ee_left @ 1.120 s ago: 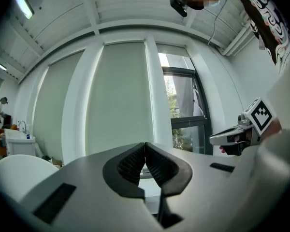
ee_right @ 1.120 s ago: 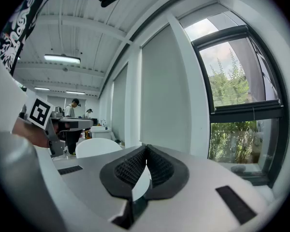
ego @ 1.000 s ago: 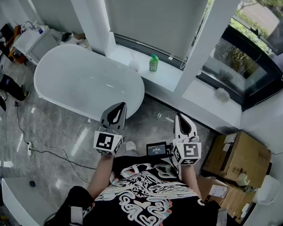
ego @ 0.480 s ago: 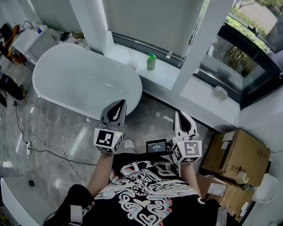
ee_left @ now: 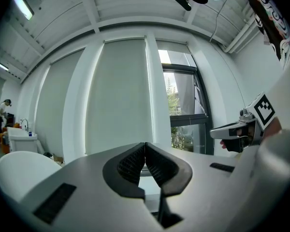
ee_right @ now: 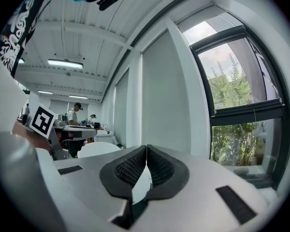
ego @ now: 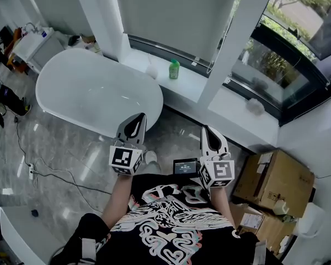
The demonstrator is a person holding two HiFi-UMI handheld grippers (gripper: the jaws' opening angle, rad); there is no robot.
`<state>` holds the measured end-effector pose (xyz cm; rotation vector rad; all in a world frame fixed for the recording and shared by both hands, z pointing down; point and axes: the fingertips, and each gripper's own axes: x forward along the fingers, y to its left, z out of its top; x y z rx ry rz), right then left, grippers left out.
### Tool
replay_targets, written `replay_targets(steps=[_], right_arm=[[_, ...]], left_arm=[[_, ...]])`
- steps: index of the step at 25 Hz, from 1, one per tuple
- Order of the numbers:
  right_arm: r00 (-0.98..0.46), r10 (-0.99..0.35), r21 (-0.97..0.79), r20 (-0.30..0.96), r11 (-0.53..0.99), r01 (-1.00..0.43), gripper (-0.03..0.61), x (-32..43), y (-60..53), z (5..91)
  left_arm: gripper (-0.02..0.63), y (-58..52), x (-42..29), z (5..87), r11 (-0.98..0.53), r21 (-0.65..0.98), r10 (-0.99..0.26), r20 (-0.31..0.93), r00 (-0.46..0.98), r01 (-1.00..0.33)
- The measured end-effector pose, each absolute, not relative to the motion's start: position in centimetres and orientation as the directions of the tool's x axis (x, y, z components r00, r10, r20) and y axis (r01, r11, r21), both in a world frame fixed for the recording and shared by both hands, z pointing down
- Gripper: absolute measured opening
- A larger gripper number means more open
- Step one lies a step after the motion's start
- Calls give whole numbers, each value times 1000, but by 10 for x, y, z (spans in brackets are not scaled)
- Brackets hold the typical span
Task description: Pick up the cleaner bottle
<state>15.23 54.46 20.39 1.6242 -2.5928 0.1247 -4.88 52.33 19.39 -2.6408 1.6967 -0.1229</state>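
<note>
One squat green bottle (ego: 174, 69), seemingly plastic, upright.

Change over one second, head view: the scene has slid toward 11 o'clock. The cleaner bottle (ego: 174, 69), bathtub (ego: 94, 90), left tongs (ego: 141, 116) and right tongs (ego: 204, 129) sit slightly higher; more printed shirt (ego: 171, 225) shows at 6 o'clock.

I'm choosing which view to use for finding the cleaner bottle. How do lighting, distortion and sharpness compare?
Head view: even daylight, sharp; cleaner bottle small on the window sill, floor glossy with reflections. Left gripper view: heavy fisheye bending, dark corners, no bottle visible. Right gripper view: same bending, bright window, no bottle.
</note>
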Motion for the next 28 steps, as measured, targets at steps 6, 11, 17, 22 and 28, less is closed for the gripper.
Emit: replay_targets(steps=[6, 11, 17, 22, 28], right_arm=[[-441, -891, -26, 111, 441, -897, 29, 153, 525, 204], [-440, -891, -28, 114, 440, -898, 29, 150, 496, 206], [-421, -895, -21, 146, 423, -906, 29, 151, 447, 216], [-395, -904, -23, 163, 397, -918, 29, 148, 392, 219], [-369, -911, -26, 183, 371, -928, 29, 131, 323, 219]], left_arm=[[17, 502, -45, 193, -420, -43, -907, 63, 417, -907], [17, 473, -42, 197, -434, -41, -900, 68, 431, -900], [17, 413, -39, 209, -458, -11, -887, 73, 456, -889], [17, 355, -38, 210, -492, -10, -869, 77, 490, -871], [17, 280, -53, 212, -516, 2, -853, 93, 514, -857]])
